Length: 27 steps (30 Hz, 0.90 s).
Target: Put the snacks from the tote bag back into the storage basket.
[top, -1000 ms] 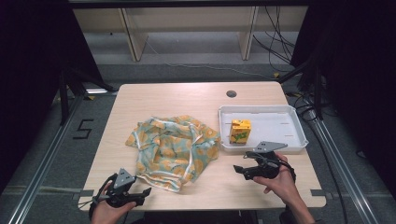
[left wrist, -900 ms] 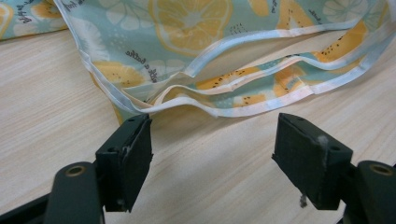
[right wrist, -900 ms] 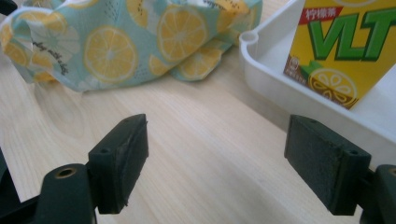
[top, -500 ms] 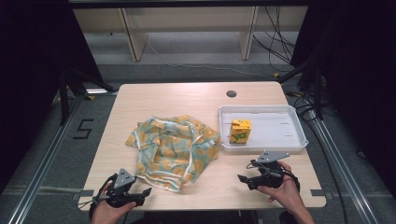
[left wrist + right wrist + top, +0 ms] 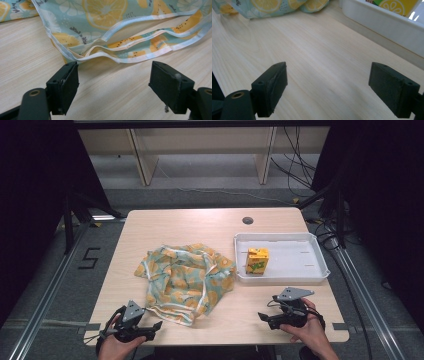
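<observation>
A crumpled lemon-print cloth (image 5: 185, 280) lies in the middle of the wooden table (image 5: 200, 225). My left gripper (image 5: 151, 329) rests at the near left edge and stands open. Its jaws point at the cloth's white-trimmed hem (image 5: 112, 53) with bare wood between them (image 5: 113, 85). My right gripper (image 5: 263, 317) sits low at the near right edge, in front of the white tray (image 5: 280, 279). It is open, its jaws have just been opening wider, and nothing is between them (image 5: 328, 85). A yellow juice carton (image 5: 257, 260) stands in the tray's left end.
The tray wall (image 5: 387, 25) runs close ahead of the right gripper, with the carton (image 5: 398, 6) behind it. A round cable hole (image 5: 247, 220) is at the table's far side. Bare wood lies between the cloth and the tray.
My right gripper has drawn back toward the near edge and sunk closer to the tabletop. The left gripper, cloth and carton have stayed put.
</observation>
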Each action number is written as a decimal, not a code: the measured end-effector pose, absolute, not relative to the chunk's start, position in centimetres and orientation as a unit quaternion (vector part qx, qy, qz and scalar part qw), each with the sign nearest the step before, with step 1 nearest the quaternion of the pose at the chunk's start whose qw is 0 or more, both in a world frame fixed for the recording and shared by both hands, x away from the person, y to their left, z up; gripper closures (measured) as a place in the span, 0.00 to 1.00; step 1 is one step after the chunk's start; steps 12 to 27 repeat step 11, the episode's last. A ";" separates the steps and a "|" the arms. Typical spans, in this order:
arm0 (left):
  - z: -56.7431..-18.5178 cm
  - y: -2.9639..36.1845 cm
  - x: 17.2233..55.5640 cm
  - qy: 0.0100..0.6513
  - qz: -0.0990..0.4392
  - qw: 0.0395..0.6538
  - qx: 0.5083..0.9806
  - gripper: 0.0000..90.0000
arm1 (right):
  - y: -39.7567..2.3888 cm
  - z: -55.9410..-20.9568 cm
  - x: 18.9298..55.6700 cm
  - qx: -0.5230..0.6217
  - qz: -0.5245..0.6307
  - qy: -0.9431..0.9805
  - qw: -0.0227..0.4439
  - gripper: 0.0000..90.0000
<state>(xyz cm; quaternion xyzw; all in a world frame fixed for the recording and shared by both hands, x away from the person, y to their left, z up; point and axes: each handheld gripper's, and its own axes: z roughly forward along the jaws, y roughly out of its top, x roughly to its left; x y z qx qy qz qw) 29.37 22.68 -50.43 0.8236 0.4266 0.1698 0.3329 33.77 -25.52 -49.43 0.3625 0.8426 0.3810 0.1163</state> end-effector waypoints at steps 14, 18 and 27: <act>-50.4 22.7 29.5 0.424 0.176 0.333 0.824 0.25 | -25.6 -49.7 33.5 0.369 0.374 0.843 0.116 0.18; -50.4 22.7 29.5 0.424 0.176 0.333 0.824 0.25 | -25.6 -49.7 33.5 0.369 0.374 0.843 0.116 0.18; -50.4 22.7 29.5 0.424 0.176 0.333 0.824 0.25 | -25.6 -49.7 33.5 0.369 0.374 0.843 0.116 0.18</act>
